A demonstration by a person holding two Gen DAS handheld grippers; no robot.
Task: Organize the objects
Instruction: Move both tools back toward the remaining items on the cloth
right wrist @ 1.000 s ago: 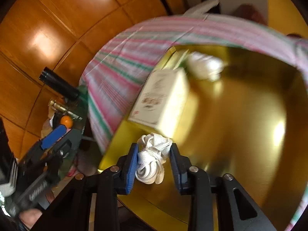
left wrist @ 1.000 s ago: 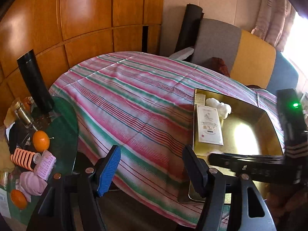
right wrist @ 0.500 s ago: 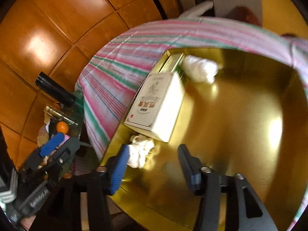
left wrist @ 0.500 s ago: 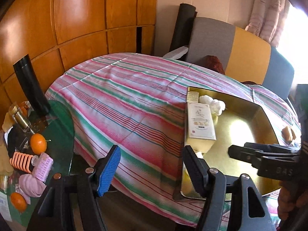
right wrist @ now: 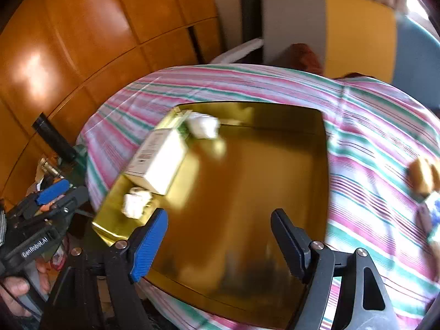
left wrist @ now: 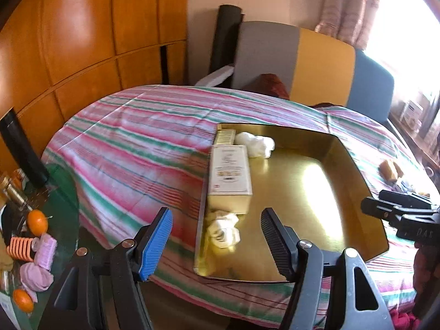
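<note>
Right gripper [right wrist: 217, 239] pulled back from cord bundle [left wrist: 223, 229]; both jaws wide, box [left wrist: 229, 172] beside.

A home living room: striped tablecloth [left wrist: 132, 148], wood-panelled wall [left wrist: 82, 35], curtain [left wrist: 349, 5], cushioned sofa [left wrist: 316, 63].

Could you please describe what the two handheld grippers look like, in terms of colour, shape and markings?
Both are black plastic frames with silver screws. The left gripper has one finger faced with a ribbed blue pad and one ribbed black finger. The right gripper matches it. In the right wrist view the left gripper's body bears white lettering; its exact wording is hard to read.
</note>
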